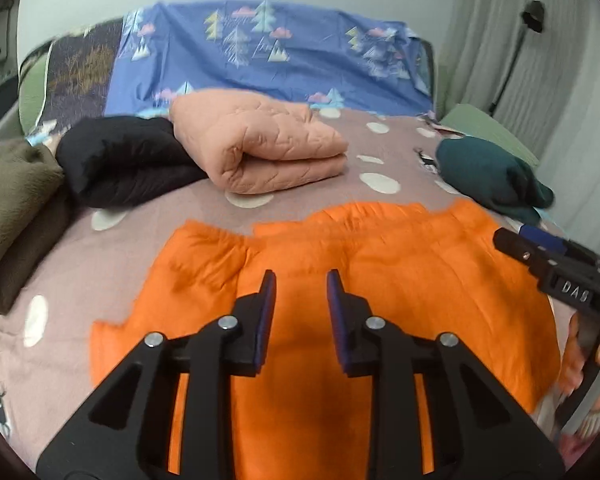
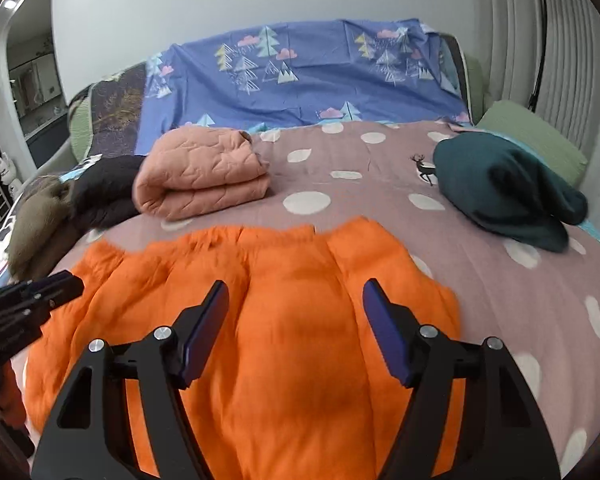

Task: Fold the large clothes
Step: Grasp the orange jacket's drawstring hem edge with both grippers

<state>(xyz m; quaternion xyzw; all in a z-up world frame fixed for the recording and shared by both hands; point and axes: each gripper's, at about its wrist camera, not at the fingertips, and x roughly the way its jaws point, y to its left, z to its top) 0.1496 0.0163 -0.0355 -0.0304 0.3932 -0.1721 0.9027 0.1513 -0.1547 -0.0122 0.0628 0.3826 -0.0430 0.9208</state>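
An orange padded garment [image 1: 380, 264] lies spread on the bed's mauve dotted cover [image 1: 100, 264], its edge toward the headboard. It also shows in the right wrist view [image 2: 292, 280]. My left gripper [image 1: 301, 280] hovers over the garment's middle, jaws apart and empty. My right gripper [image 2: 295, 290] hovers over the garment too, jaws wide apart and empty. The right gripper shows at the right edge of the left wrist view [image 1: 540, 256]. The left gripper shows at the left edge of the right wrist view [image 2: 40, 292].
A folded pink quilted piece [image 1: 260, 152], a black garment [image 1: 124, 168] and an olive garment [image 1: 16, 216] lie at the far left. A dark green garment [image 2: 504, 188] lies at the right beside a green pillow [image 2: 540, 140]. A blue tree-print sheet [image 2: 312, 80] covers the headboard.
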